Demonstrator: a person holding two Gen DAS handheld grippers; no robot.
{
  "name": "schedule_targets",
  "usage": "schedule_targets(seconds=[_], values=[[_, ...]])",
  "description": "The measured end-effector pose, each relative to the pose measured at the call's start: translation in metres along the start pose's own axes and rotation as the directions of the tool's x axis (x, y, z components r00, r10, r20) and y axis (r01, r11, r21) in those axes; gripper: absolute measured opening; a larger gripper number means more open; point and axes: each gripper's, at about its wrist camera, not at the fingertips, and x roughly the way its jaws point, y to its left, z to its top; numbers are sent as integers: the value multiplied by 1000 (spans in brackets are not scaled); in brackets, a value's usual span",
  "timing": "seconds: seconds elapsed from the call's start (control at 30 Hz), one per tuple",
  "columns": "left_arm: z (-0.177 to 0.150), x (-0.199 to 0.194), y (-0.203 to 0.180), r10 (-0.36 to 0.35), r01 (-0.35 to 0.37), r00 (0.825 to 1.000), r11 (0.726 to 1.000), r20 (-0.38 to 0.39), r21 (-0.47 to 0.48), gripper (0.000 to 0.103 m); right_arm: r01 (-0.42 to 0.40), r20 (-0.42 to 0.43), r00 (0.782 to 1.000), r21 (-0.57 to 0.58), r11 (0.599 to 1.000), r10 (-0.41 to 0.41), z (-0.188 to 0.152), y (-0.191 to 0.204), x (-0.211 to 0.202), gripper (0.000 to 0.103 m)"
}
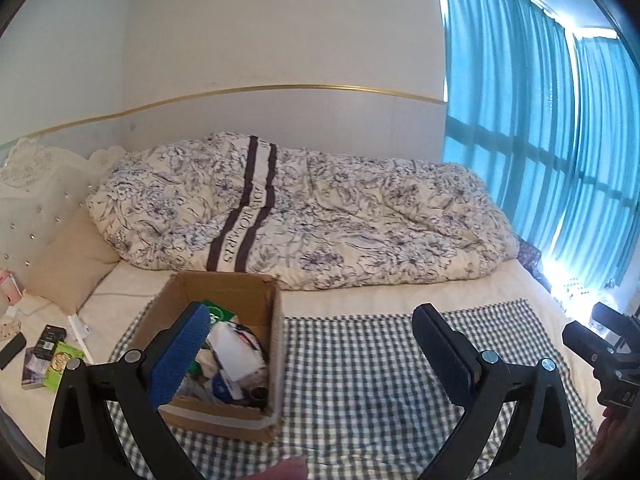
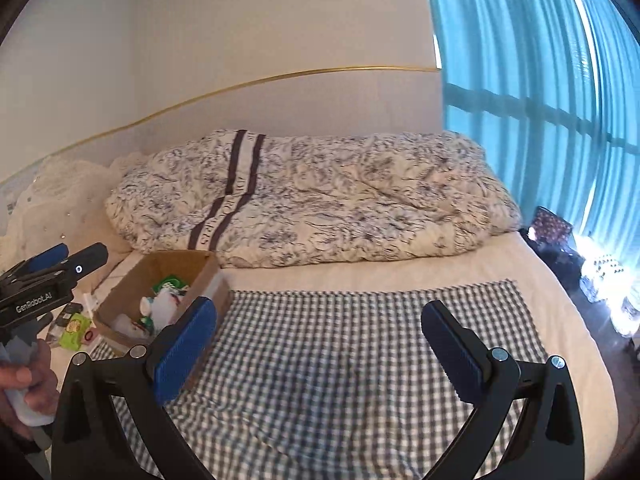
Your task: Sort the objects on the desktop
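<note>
Both claws held wide apart, nothing gripped: left claw (image 1: 316, 356), right claw (image 2: 320, 344). Cardboard box (image 1: 224, 292) sits on checked cloth (image 1: 360, 360) at its left edge, on the bed (image 2: 400, 272), crammed with mixed packets and bottles (image 1: 236, 356). Contents judged light; soft packets crushable, plastic slippery, best pinched across flat sides. Box walls stiff, corrugated. Loose items (image 1: 52, 356) seen left of the box.
</note>
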Motion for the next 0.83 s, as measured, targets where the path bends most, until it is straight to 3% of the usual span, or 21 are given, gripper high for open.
schedule_targets(seconds=[0.83], values=[[-16,4,-31,-41,42,999,999,-29,14,103,18,-24,1000,45,999,-17,-19,-23,-4,103]])
